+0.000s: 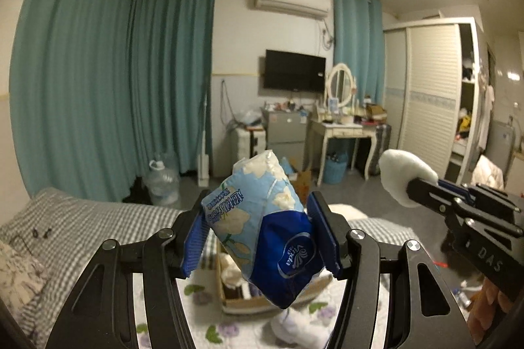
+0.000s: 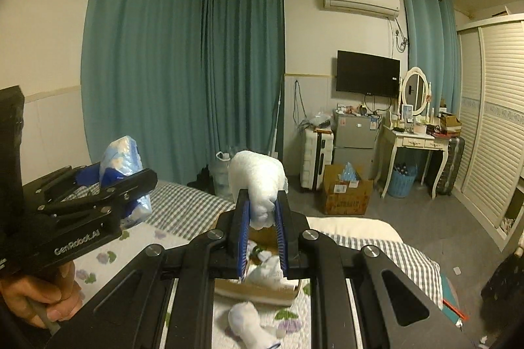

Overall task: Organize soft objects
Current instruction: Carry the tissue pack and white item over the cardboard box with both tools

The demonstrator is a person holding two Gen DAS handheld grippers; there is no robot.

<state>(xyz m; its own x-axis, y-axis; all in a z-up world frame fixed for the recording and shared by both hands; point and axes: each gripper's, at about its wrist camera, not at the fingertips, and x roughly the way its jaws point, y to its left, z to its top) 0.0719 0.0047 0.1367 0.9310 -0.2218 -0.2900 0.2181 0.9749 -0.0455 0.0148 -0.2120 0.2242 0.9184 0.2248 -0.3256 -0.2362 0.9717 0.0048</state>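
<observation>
I've got both loads raised above the box (image 1: 229, 304) on the bed (image 1: 98, 218) — left gripper (image 1: 258, 237) pinching the tissue pack (image 1: 262, 218), right gripper (image 2: 262, 228) squeezed tight on a white plush (image 2: 258, 178) — presumably to drop them in.

The tissue pack (image 1: 262, 228) is glossy, crinkled plastic film. The white toy (image 2: 258, 182) looks fluffy plush. Each tool (image 1: 260, 234) is matt black plastic with ribbed blue pads (image 1: 322, 231). The box (image 2: 258, 290) is plain cardboard.

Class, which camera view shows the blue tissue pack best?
The left wrist view: the tissue pack fills the centre, label readable, clamped in the left gripper. The right wrist view shows only its edge, partly hidden behind that gripper.
</observation>
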